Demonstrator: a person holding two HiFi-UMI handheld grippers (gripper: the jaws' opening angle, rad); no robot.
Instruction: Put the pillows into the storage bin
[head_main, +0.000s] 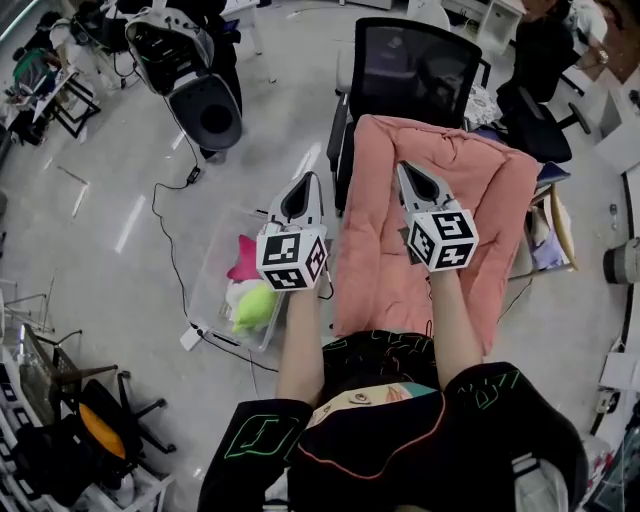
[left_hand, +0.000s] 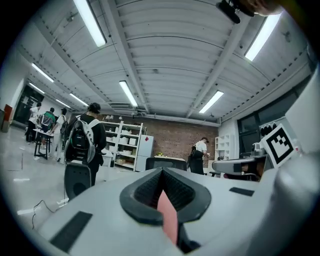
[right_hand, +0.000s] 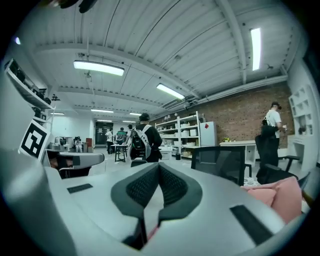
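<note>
A large pink pillow hangs spread out in front of me, held up at its top edge. My left gripper is shut on its left corner; a pink sliver of the fabric shows between the closed jaws of that gripper. My right gripper is shut on the top edge further right, with pink cloth beside that gripper and a trace low in the jaws. The clear storage bin stands on the floor below left, holding a pink plush and a green-yellow plush.
A black office chair stands right behind the pillow. A black-and-white machine stands at the back left, and a cable runs across the floor to the bin. Folded stands crowd the lower left. Shelves and people fill the far room.
</note>
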